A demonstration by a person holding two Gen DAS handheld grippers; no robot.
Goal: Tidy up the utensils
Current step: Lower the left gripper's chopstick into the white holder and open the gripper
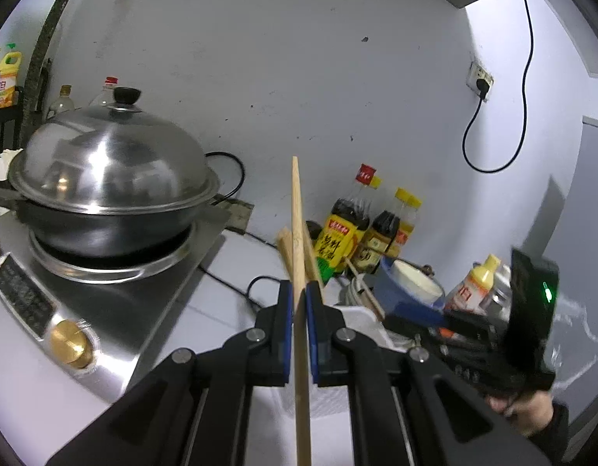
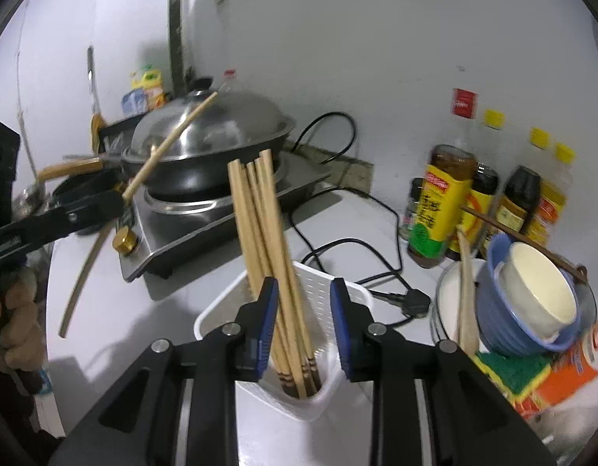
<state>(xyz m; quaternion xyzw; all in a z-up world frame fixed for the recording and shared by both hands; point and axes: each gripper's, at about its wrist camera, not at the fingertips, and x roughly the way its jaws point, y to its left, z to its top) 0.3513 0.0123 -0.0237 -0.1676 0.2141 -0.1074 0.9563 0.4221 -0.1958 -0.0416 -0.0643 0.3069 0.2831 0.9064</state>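
The left wrist view looks forward along the left gripper, tilted slightly down over the counter, facing the grey wall; the induction cooker with the lidded wok sits close on its left, the sauce bottles ahead near the counter's back edge.

The right wrist view looks along the right gripper, pitched more steeply down, very near the white utensil basket.

Both views share the wok, cooker, sauce bottles and stacked bowls, and each catches the other gripper at its edge.
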